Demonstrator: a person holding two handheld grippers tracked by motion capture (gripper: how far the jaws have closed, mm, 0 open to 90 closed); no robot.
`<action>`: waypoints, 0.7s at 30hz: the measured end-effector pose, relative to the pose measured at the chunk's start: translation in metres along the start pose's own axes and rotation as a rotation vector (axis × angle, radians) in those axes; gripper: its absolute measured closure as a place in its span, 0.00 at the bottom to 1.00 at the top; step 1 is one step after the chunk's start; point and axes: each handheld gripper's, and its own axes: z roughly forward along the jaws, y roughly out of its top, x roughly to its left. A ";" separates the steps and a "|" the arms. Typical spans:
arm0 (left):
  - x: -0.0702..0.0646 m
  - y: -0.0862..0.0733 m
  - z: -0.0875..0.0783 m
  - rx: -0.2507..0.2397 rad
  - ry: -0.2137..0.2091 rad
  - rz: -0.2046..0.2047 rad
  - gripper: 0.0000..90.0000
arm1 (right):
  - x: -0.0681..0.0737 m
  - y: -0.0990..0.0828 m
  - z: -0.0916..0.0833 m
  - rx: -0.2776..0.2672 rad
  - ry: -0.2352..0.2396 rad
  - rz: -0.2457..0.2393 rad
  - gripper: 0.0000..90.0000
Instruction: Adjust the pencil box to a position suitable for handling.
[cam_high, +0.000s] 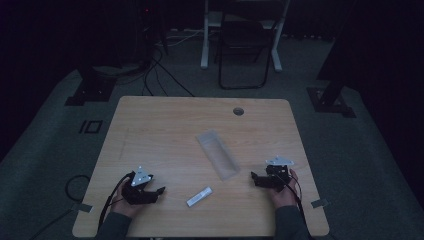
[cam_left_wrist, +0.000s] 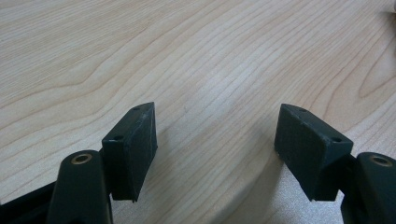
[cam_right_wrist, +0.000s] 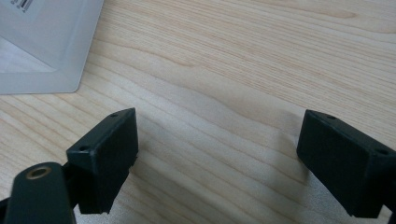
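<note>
A clear long plastic tray lies slantwise in the middle of the wooden table; one of its corners shows at the top left of the right gripper view. A small white flat box lies near the front edge, between the two hands. At the front left a hand holds my left gripper, which points right toward the white box, its jaws apart over bare wood. My right gripper sits at the front right, pointing left toward the tray's near end, open with only wood between its jaws.
A round cable hole sits near the table's far edge. Beyond the table stand a dark folding chair, white desk legs and black stand bases on a grey floor. Cables trail off the table's left front.
</note>
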 end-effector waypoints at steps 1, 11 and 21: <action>0.000 0.000 0.000 0.000 0.000 0.000 0.33 | 0.000 0.000 0.000 0.000 0.000 0.000 0.14; 0.000 0.000 0.000 0.001 0.001 0.000 0.33 | 0.005 0.000 -0.007 0.010 -0.015 0.015 0.35; 0.000 0.000 0.000 0.001 0.002 -0.002 0.33 | 0.030 0.012 -0.026 -0.049 -0.034 -0.044 0.42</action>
